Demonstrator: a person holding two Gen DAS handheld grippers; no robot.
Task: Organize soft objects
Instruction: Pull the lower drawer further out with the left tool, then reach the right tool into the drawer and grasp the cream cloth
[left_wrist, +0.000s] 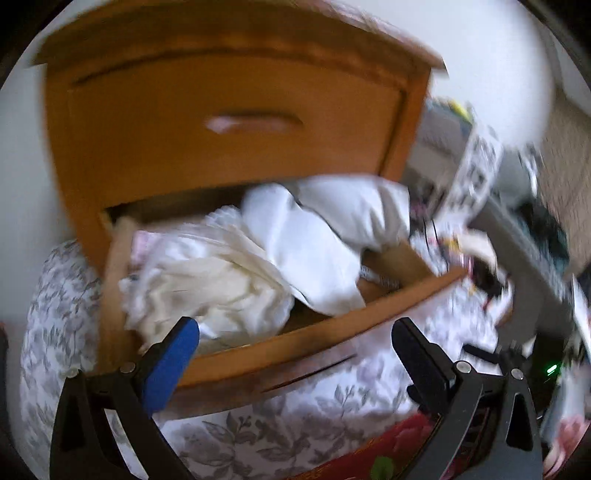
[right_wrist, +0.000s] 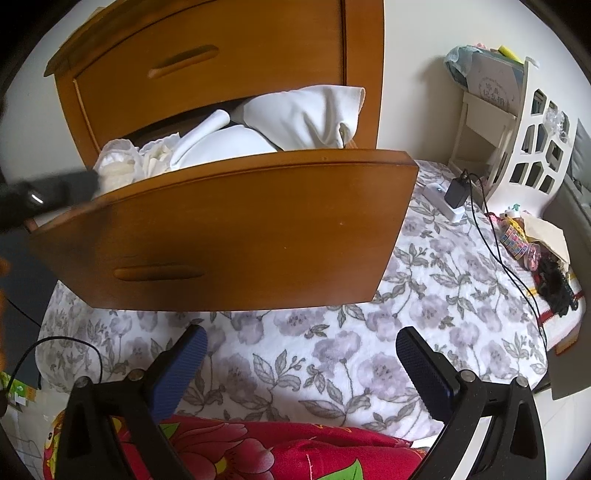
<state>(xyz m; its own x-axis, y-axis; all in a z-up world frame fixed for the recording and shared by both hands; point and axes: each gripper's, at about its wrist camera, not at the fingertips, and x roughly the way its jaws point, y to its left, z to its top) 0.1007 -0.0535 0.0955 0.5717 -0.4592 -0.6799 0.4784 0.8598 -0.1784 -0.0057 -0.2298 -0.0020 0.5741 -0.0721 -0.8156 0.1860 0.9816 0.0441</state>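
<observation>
The bed (right_wrist: 424, 280) with a flowered cover lies under the wooden nightstand (right_wrist: 229, 48). Its lower drawer (right_wrist: 236, 229) is pulled out over the bed, its long side running left to right. White clothes (left_wrist: 236, 273) fill it and rise above the front edge. The left gripper (left_wrist: 295, 332) hovers at this edge, jaws wide apart and holding nothing; the right gripper (right_wrist: 301, 341), below the drawer front, has the same wide, empty jaws. A charger (right_wrist: 456, 195) lies to the right.

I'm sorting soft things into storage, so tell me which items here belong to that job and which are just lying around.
Job:
- white clothes
- open wooden drawer
- left tongs, right tongs, both open and empty

Lying about:
- black charger and white power strip
- floral quilt
- white shelf
</observation>
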